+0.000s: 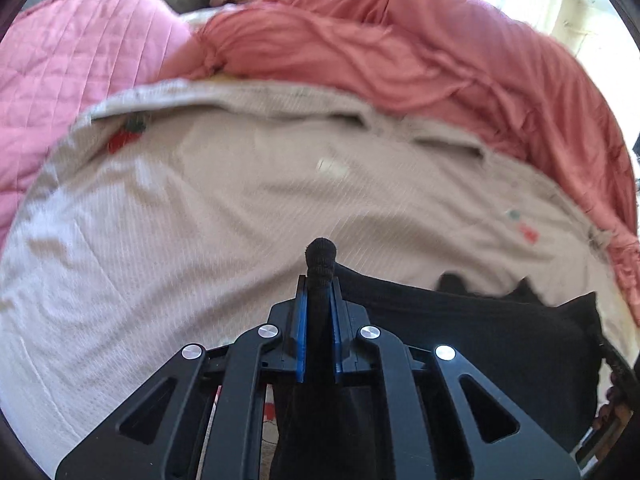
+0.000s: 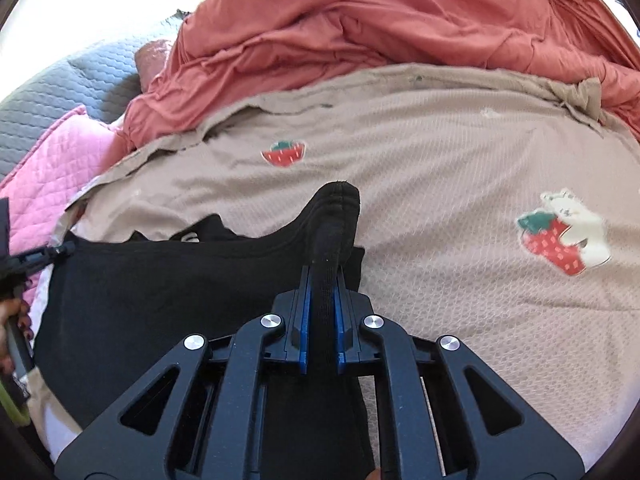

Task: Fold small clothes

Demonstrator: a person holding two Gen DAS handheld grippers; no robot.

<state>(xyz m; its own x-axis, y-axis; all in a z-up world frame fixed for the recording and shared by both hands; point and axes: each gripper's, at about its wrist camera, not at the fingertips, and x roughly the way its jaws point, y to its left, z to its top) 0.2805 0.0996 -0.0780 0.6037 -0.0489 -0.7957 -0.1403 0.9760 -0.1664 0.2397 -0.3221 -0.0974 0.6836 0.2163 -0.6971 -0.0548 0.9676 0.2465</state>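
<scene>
A small black garment lies stretched over a beige bedsheet. My left gripper is shut on one bunched corner of the garment, and a black nub of cloth sticks out past its blue pads. My right gripper is shut on the opposite corner, whose hemmed edge rises above the fingertips. In the right wrist view the left gripper shows at the far left edge, pinching the cloth, with a person's hand below it.
The beige bedsheet carries strawberry prints and a bear with strawberry print. A crumpled coral blanket is heaped behind. A pink quilted pillow lies to the left, with grey quilting beyond.
</scene>
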